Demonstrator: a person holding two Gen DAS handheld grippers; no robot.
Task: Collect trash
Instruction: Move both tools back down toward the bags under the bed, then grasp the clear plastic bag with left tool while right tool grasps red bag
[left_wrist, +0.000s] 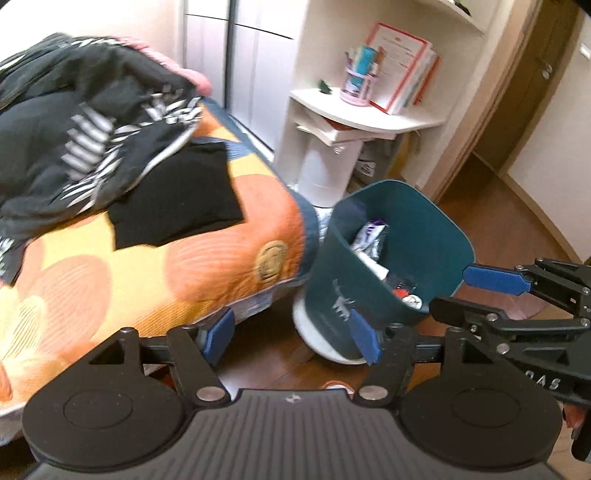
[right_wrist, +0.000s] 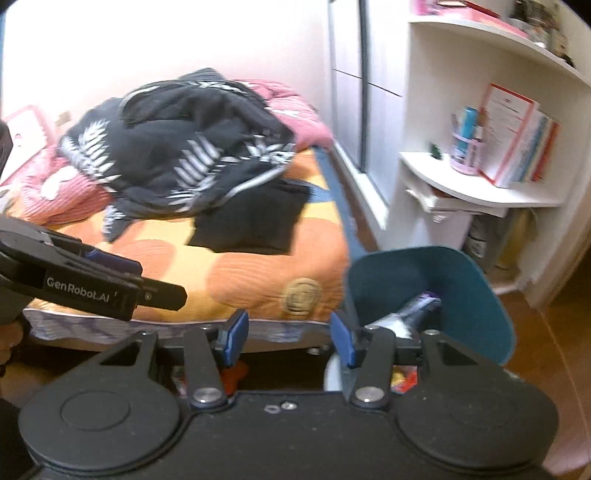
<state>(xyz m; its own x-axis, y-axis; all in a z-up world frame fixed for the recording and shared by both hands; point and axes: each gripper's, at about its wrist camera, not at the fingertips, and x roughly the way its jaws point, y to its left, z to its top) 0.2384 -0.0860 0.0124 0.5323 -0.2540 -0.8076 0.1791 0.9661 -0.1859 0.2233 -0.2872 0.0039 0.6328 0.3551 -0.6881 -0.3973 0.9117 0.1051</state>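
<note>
Since the teal plastic wastebasket, centre right of the left wrist view beside the quilted orange bedspread, already holds crumpled wrappers, collection appears well advanced; no loose trash shows elsewhere. Both the left gripper and right gripper stand apart, blue ribbed pads empty.

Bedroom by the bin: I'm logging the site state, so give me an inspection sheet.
Surface: wooden floor, bare where visible.
Job's things: teal trash bin beside the bed, wrappers inside.
Clutter: black patterned clothes piled on the orange quilt.
Grippers: left gripper open, empty; right gripper open, empty.
Cables: nothing seen.
Surroundings: white shelf with books and a pink pen cup.
</note>
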